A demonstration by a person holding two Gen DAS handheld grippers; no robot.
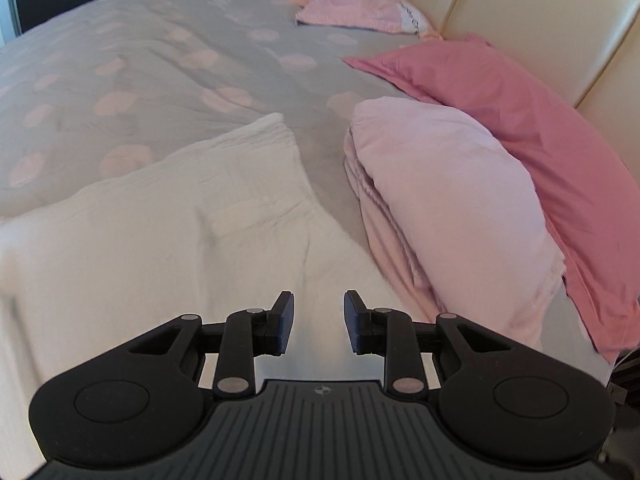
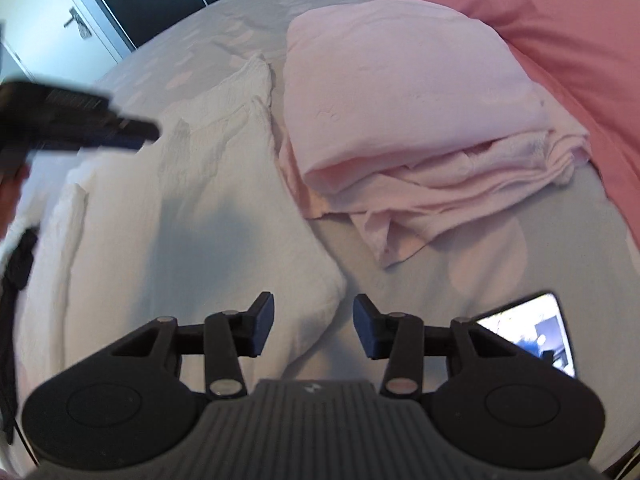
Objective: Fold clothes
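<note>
White crinkled cotton garment (image 1: 168, 216) lies spread flat on your grey bedspread with pale pink dots (image 1: 140, 60), at the left of both views, its long axis running from the near edge of the bed away from you, with one corner (image 1: 276, 124) pointing up the bed. Your left gripper (image 1: 319, 322) hangs over its near end, fingers narrowly parted, nothing between them. Just right of the garment, a strip of bedspread between them, sits the folded stack of pale pink cloth (image 1: 440, 184), its layered edges facing the white piece and its length lying the same way. Your right gripper (image 2: 314, 326) hovers by the white garment's near right corner (image 2: 320, 280), jaws apart and empty. In that view your left gripper (image 2: 80, 120) shows blurred at the upper left, above the garment. Right of the stack lies a deep pink pillow (image 1: 540, 152), touching it, and a lit phone screen (image 2: 532, 332) rests on the bedspread at lower right.
</note>
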